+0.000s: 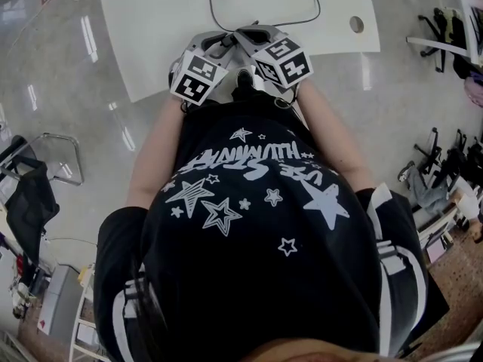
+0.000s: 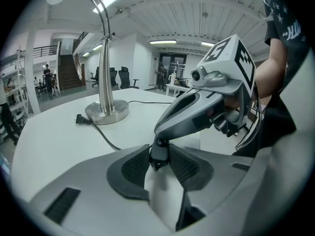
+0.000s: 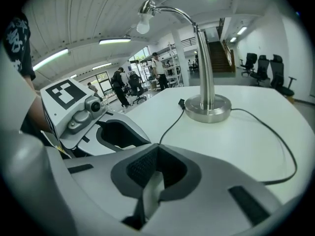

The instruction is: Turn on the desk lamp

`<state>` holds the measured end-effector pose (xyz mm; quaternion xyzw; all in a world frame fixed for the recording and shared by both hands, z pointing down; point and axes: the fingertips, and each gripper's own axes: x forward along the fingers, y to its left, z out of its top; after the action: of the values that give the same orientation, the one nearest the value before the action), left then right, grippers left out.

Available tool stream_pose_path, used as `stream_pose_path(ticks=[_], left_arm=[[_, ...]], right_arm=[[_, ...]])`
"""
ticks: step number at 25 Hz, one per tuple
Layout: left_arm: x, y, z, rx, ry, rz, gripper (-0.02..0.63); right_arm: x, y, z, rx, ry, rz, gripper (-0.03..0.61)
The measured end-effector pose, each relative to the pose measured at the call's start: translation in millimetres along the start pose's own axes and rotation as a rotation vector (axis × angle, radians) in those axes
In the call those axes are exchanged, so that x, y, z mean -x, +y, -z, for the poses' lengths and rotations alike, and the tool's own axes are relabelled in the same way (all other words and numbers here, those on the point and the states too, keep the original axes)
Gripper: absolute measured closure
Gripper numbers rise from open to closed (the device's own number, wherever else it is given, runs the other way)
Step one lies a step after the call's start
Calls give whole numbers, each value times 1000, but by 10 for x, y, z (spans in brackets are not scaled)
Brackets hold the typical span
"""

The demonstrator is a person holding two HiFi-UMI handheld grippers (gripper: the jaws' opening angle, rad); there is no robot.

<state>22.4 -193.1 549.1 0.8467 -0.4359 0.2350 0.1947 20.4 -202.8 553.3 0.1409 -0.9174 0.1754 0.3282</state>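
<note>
A silver desk lamp stands on the white table [image 1: 143, 44]; its round base [image 2: 107, 113] [image 3: 207, 107] is at the table's far side and its bulb [image 3: 143, 26] looks unlit. The black cord [image 1: 260, 24] loops over the table, and its plug [image 2: 81, 119] lies loose next to the base. Both grippers are held close together at the near table edge, well short of the lamp. My left gripper [image 2: 158, 151] is open, and the nose of my right gripper [image 2: 206, 102] sits right at its fingertips. The right gripper [image 3: 156, 154] is shut and empty.
A round cable hole [image 1: 356, 25] sits in the table's right part. Office chairs [image 1: 445, 29] stand to the right and a black chair [image 1: 34, 191] to the left on the glossy floor. Behind the table are a staircase [image 2: 69, 73] and several people.
</note>
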Motion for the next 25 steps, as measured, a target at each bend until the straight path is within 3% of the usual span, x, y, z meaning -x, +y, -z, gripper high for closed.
stream_pose_path(ticks=[3, 13, 18, 25], left_arm=[[3, 4, 12, -2, -1, 0, 474], [8, 24, -3, 22, 2, -5, 472], [38, 80, -47, 81, -27, 4, 471], [177, 95, -32, 35, -23, 43, 471]], right_arm=[[-5, -3, 6, -54, -19, -19, 572], [-4, -8, -16, -86, -32, -43, 572], [23, -58, -53, -139, -60, -61, 573], [220, -147, -128, -210, -126, 30, 572]])
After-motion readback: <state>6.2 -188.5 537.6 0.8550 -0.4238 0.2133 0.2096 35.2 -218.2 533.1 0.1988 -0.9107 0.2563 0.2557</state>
